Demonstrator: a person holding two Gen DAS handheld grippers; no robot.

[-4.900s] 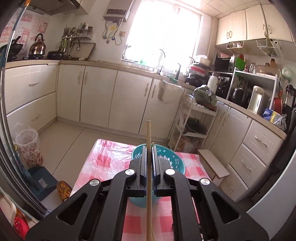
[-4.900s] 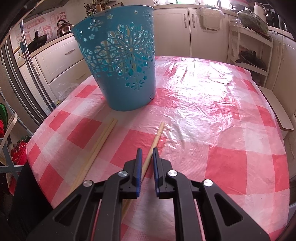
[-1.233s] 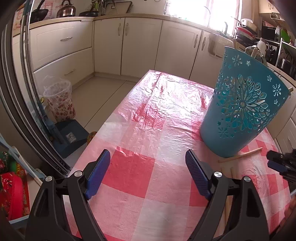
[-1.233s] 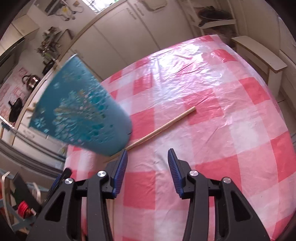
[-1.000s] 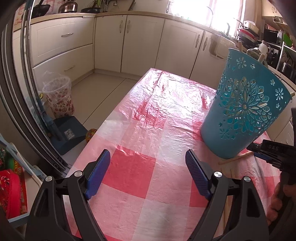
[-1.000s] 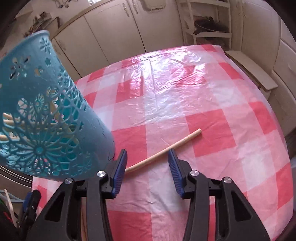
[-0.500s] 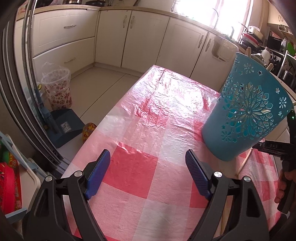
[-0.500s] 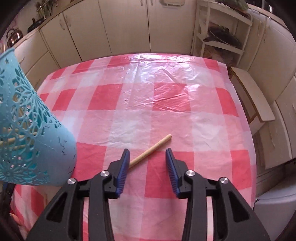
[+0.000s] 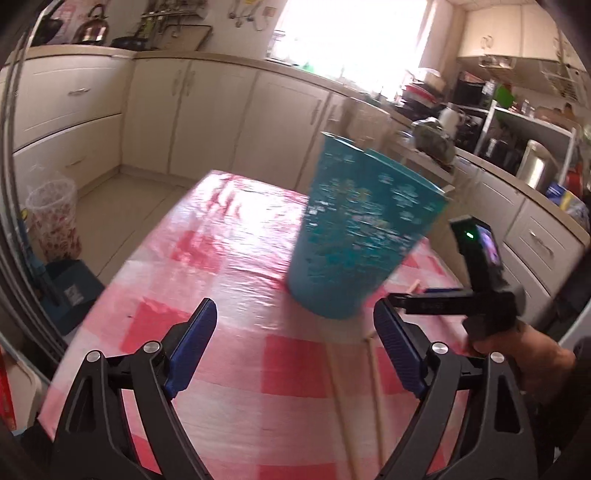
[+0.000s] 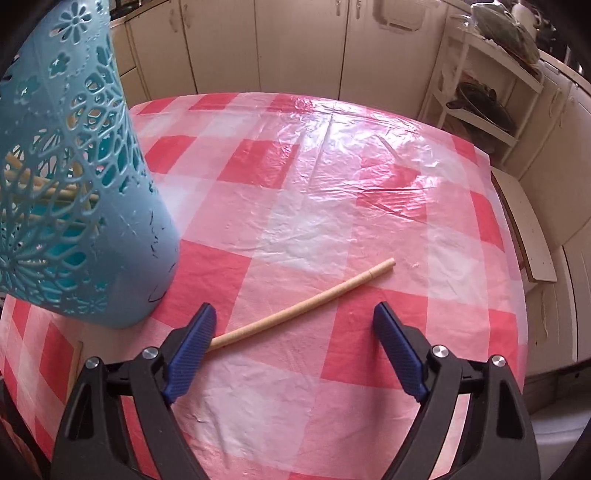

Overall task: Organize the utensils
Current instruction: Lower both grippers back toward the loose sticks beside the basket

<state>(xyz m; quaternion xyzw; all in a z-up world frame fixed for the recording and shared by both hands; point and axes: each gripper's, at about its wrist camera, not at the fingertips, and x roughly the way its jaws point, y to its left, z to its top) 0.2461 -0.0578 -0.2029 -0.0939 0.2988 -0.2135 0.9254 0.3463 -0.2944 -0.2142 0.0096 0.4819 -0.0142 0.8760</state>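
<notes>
We lower the spread right hand-held gripper [image 10: 293, 349] squarely astride the chopstick [image 10: 306, 312] ahead on the desk [image 10: 369, 184], then pinch; the left hand-held gripper [image 9: 295, 350] hangs spread, empty.

Blown-out window [image 9: 351, 33], motion-blurred left view

A teal basket [image 10: 74, 192] with cut-out flower lacework stands on a red, pink and white checked tablecloth [image 10: 332, 177]. Just beside the basket lies a pale tan chopstick [image 10: 306, 308]. The gripper pads [image 10: 190, 350] are dark blue.

Black tool [image 10: 293, 350], blue ribbed pads [image 10: 190, 350], silver screws
</notes>
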